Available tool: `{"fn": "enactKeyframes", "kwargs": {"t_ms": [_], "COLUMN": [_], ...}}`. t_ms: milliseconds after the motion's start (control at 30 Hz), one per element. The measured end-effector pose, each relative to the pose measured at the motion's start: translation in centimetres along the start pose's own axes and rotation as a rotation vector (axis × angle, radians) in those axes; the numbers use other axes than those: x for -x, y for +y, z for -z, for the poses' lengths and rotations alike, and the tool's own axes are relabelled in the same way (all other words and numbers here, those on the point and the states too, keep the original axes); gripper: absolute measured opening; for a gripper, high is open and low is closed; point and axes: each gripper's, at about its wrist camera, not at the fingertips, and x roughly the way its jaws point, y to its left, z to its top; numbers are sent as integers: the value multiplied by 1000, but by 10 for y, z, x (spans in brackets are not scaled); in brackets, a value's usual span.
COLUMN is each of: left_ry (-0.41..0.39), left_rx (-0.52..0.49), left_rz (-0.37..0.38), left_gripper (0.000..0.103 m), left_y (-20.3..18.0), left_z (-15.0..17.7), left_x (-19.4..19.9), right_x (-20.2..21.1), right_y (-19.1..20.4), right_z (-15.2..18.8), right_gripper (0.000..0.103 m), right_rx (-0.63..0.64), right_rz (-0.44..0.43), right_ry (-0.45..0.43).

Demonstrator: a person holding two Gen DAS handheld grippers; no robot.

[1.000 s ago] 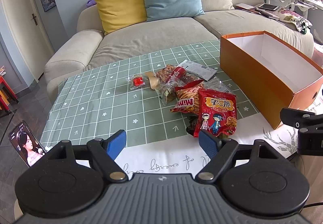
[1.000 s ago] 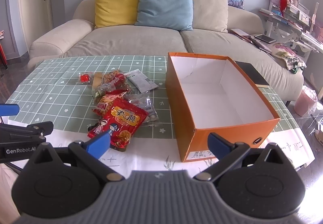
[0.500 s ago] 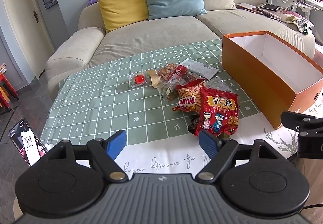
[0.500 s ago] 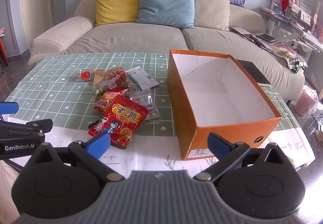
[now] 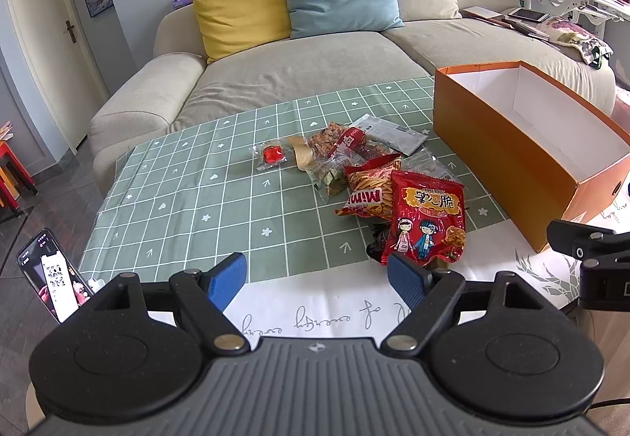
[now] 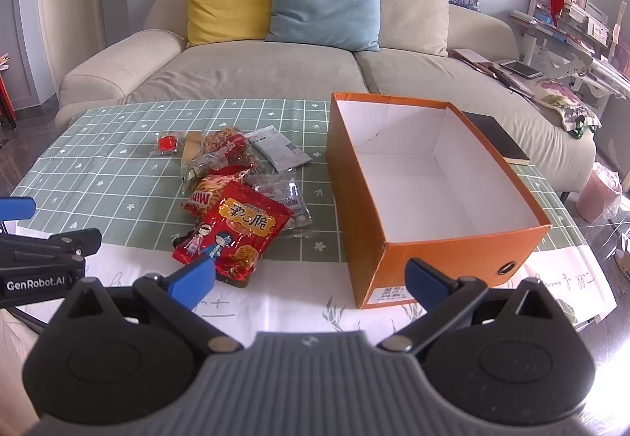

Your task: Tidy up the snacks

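Observation:
A pile of snack packets lies on the green checked tablecloth. Nearest is a red noodle-snack bag, also in the right wrist view. Behind it are a red "Mimi" bag, a clear packet of brown snacks, a grey sachet and a small packet with a red sweet. An empty orange box stands open to their right. My left gripper is open and empty, short of the pile. My right gripper is open and empty before the box's front corner.
A beige sofa with yellow, blue and cream cushions runs behind the table. A phone stands at the table's front left. A black notebook lies beyond the box. A pink bin sits on the floor at right.
Both grippers have moved slightly forward toward the table; the snacks and box look a little nearer. The phone screen shows a different picture. Nothing was picked up.

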Motion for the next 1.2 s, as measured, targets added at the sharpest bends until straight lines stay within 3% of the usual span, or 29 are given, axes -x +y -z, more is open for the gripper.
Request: {"fn": "enactKeyframes", "kwargs": {"t_ms": [1200], "left_ry": [6], "left_rx": [8], "left_rz": [6], "left_gripper": [95], "left_y": [3], "left_z": [2], "left_x": [-2], "right_x": [-5], "right_y": [-1], "right_z": [1], "right_gripper": [99], "right_rx": [-16], "right_rz": [-36], "right_ry": [20]}}
